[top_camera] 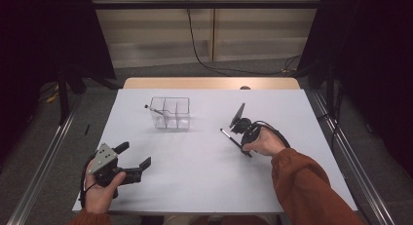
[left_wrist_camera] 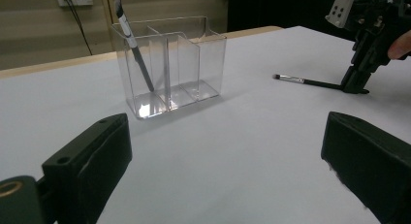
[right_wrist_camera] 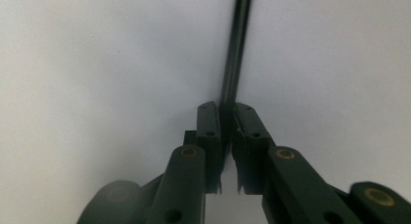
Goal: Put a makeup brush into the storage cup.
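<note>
A clear plastic organizer (top_camera: 169, 114) (left_wrist_camera: 169, 64) with three compartments stands on the white table (top_camera: 195, 161). One thin brush (top_camera: 155, 110) (left_wrist_camera: 133, 49) leans in its left compartment. A second thin black brush (top_camera: 228, 136) (left_wrist_camera: 305, 81) (right_wrist_camera: 236, 49) lies flat on the table to the right of the organizer. My right gripper (top_camera: 242, 142) (left_wrist_camera: 356, 87) (right_wrist_camera: 228, 112) points down and is shut on this brush's handle, with the bristle end sticking out toward the organizer. My left gripper (top_camera: 135, 154) (left_wrist_camera: 228, 156) rests near the front left, open, with nothing between its jaws.
The table's bare wooden back edge (top_camera: 209, 83) lies beyond the white surface. A cable (top_camera: 204, 59) runs down the far wall to the floor. Metal rails (top_camera: 44, 161) flank the table on both sides.
</note>
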The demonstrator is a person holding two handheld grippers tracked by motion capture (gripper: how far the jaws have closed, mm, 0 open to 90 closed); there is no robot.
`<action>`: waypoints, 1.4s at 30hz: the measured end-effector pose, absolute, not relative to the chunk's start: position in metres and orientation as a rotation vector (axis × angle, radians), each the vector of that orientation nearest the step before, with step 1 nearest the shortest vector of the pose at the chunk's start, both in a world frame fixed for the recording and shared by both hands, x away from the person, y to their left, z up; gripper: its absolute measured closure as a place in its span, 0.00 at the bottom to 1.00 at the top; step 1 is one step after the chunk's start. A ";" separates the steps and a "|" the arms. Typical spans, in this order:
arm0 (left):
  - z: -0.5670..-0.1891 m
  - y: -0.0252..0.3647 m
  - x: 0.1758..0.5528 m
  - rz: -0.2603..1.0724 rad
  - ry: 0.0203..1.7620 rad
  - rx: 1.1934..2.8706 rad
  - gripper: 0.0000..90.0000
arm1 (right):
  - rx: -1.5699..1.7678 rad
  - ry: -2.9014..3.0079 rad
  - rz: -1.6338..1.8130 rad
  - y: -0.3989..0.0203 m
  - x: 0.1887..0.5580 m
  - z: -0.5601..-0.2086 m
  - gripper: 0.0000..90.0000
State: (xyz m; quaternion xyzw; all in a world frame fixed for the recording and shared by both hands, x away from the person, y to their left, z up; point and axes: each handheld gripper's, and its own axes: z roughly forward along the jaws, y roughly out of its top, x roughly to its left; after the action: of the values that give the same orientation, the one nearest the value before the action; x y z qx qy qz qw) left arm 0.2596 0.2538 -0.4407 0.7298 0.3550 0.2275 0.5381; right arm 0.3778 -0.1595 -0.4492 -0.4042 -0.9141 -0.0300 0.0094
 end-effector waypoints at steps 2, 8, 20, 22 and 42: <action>-0.441 0.254 0.260 0.543 0.848 1.736 0.05 | -1.261 -2.855 -0.094 -0.159 0.378 -0.449 0.94; -0.441 0.253 0.260 0.539 0.841 1.742 0.04 | -1.268 -2.855 -0.106 -0.160 0.377 -0.449 0.94; -0.441 0.254 0.259 0.546 0.851 1.743 0.04 | -1.315 -2.811 -0.216 -0.170 0.373 -0.448 0.94; -0.441 0.254 0.260 0.549 0.853 1.740 0.04 | -1.314 -2.809 -0.239 -0.173 0.372 -0.448 0.94; -0.441 0.256 0.258 0.562 0.865 1.741 0.05 | -1.422 -2.756 -0.658 -0.204 0.350 -0.444 0.94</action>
State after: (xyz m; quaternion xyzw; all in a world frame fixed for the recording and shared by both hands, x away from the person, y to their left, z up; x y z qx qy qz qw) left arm 0.2583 0.2556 -0.4412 0.7293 0.3625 0.2353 0.5303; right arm 0.3498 -0.2042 -0.4441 -0.4484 -0.8693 -0.2075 -0.0145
